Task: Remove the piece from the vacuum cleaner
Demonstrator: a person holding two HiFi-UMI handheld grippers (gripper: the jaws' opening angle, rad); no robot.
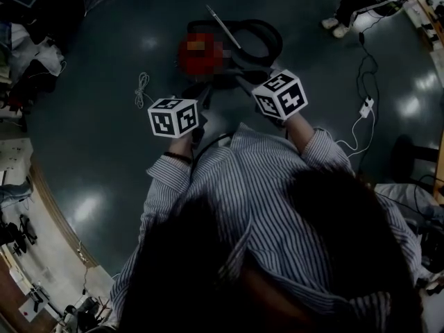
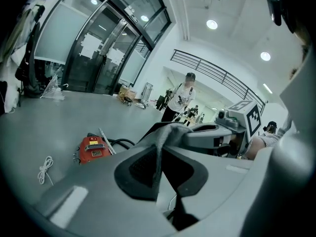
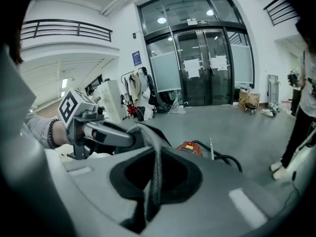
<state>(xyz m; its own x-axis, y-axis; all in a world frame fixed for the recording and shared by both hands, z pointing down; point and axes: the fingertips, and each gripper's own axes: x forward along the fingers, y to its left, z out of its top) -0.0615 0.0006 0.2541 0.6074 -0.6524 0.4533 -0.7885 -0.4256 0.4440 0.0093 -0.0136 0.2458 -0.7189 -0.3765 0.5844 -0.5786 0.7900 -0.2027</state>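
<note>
The red vacuum cleaner [image 1: 201, 55] sits on the dark floor ahead of me, with a black hose [image 1: 267, 37] looped behind it and a metal wand [image 1: 223, 26] lying across it. It also shows in the left gripper view as the vacuum cleaner [image 2: 93, 148] and in the right gripper view as the vacuum cleaner [image 3: 190, 147], well beyond the jaws. My left gripper [image 2: 169, 128] is shut with nothing in it. The right gripper [image 3: 144, 128] is shut and empty too. Both hang above the floor, tips near each other, short of the machine.
A coiled white cord [image 1: 142, 89] lies on the floor left of the vacuum. A white power strip [image 1: 365, 106] with trailing cables lies at the right. A person [image 1: 341, 16] stands beyond the hose. Glass doors [image 3: 207, 68] and clutter line the room's edge.
</note>
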